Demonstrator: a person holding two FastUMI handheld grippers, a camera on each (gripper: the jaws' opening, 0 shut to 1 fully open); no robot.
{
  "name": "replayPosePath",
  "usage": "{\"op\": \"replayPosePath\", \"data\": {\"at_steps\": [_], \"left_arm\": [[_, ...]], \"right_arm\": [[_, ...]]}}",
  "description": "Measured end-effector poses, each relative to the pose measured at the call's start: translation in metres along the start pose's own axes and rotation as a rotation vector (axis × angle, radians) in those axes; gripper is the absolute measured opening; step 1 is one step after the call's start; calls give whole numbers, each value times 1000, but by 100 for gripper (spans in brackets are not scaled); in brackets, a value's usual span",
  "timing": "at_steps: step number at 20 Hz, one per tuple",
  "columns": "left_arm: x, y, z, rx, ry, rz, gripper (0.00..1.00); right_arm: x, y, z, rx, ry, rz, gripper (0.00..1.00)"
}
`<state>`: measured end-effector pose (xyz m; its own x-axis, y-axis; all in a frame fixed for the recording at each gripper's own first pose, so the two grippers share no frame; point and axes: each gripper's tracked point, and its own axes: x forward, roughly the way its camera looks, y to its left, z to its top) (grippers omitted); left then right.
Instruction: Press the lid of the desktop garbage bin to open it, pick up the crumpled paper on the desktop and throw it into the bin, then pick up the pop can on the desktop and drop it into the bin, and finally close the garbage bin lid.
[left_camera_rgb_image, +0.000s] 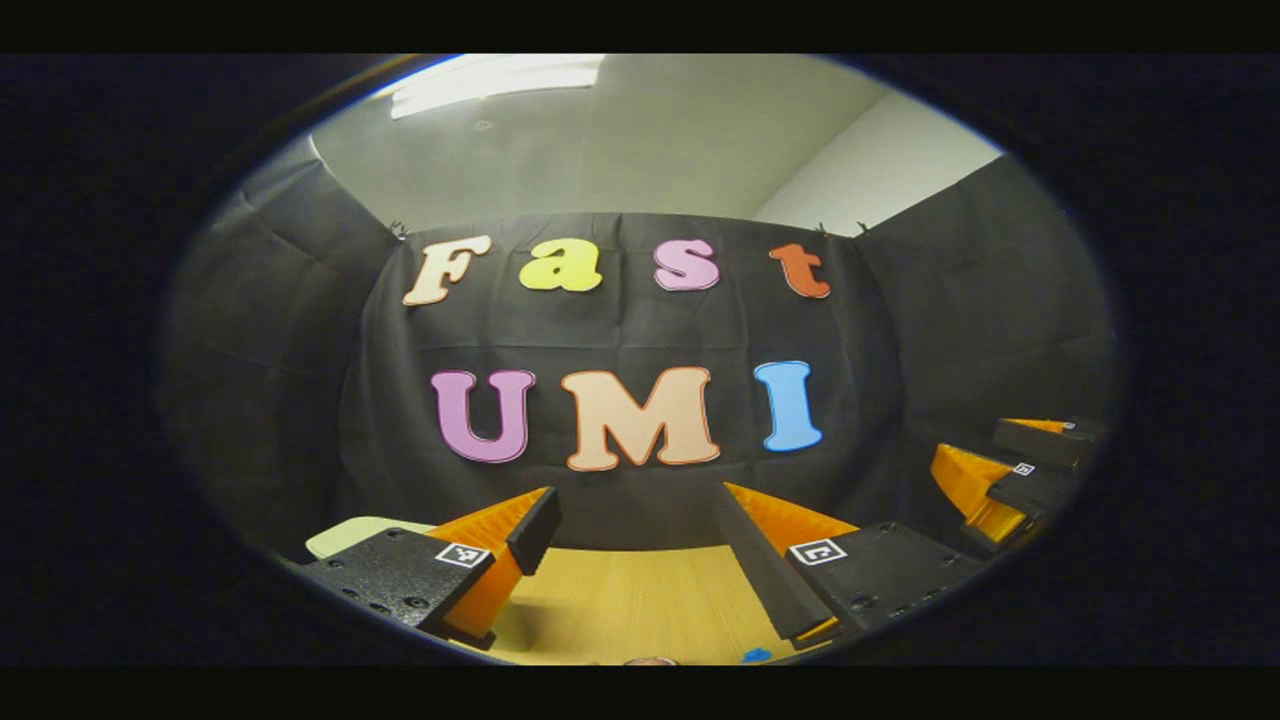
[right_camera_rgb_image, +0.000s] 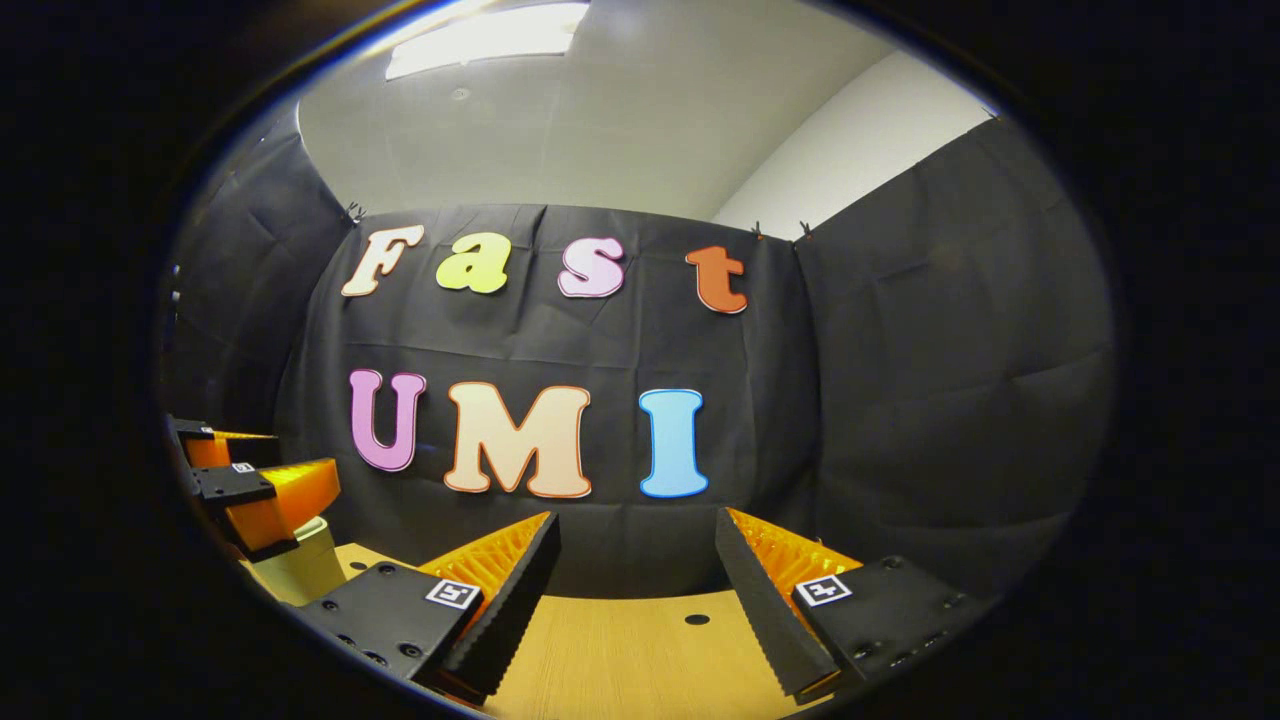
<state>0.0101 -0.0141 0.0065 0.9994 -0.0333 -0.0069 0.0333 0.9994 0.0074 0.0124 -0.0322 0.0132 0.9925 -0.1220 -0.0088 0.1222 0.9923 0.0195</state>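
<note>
In the left gripper view my left gripper (left_camera_rgb_image: 636, 495) is open, held above the wooden table (left_camera_rgb_image: 640, 610) with nothing between its fingers. A pale bin (left_camera_rgb_image: 350, 535) shows just behind its left finger, low at the left. My right gripper (left_camera_rgb_image: 1010, 480) hangs at the far right of that view, its jaws apart. In the right gripper view my right gripper (right_camera_rgb_image: 636, 520) is open and empty over the table (right_camera_rgb_image: 620, 660). There my left gripper (right_camera_rgb_image: 250, 490) sits at the far left, open, directly above the pale bin (right_camera_rgb_image: 300, 568).
The black cloth wall (right_camera_rgb_image: 600, 540) stands close behind the table's far edge. A small dark hole (right_camera_rgb_image: 697, 620) marks the tabletop between the right fingers. Two small slivers, one pinkish (left_camera_rgb_image: 650, 661) and one blue (left_camera_rgb_image: 757, 655), peek in at the bottom; I cannot tell what they are.
</note>
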Motion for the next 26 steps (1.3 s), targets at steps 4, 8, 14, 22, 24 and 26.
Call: {"op": "replayPosePath", "data": {"at_steps": [4,8,14,22,24,26], "left_arm": [[1,9,-1,20,-4,20,93],[0,13,0,44,-19,33,93],[1,16,5,49,-53,47,93],[-4,29,-6,100,-40,52,39],[-8,46,-16,83,-15,85,7],[-13,67,-23,84,4,133,0]], "right_arm": [[-2,7,-6,-9,6,21,99],[1,13,-10,-22,14,40,98],[2,32,-19,-36,36,116,99],[1,68,-33,3,99,214,98],[-1,78,-33,15,120,237,98],[-2,88,-29,72,120,246,98]]}}
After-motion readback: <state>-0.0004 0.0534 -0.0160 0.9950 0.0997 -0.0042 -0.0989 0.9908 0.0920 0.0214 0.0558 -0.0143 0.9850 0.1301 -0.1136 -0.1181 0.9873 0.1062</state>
